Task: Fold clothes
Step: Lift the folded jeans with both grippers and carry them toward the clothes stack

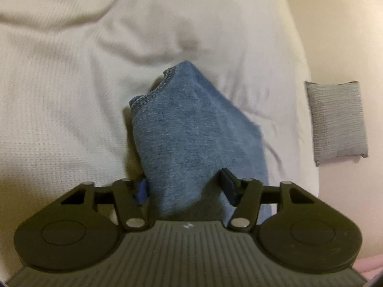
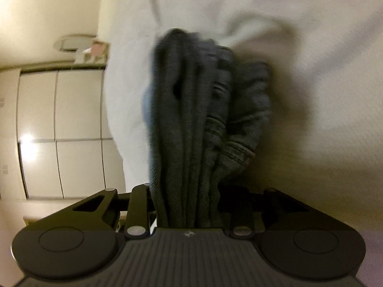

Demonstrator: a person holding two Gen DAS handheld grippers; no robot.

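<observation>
A blue denim garment (image 1: pixel 191 119), folded into a thick bundle with a stitched hem at its far end, lies on a white waffle-weave bedcover (image 1: pixel 59 95). In the left wrist view my left gripper (image 1: pixel 183 184) is shut on the bundle's near end, and the cloth fills the gap between its pads. In the right wrist view the same denim garment (image 2: pixel 191 107) looks dark and bunched into several upright folds. My right gripper (image 2: pixel 186 196) is shut on those folds. Its fingertips are buried in the cloth.
A small grey cushion (image 1: pixel 337 122) lies on the cream surface to the right of the bedcover's edge. White cabinet doors (image 2: pixel 59 131) stand to the left in the right wrist view, beyond the bedcover (image 2: pixel 311 47).
</observation>
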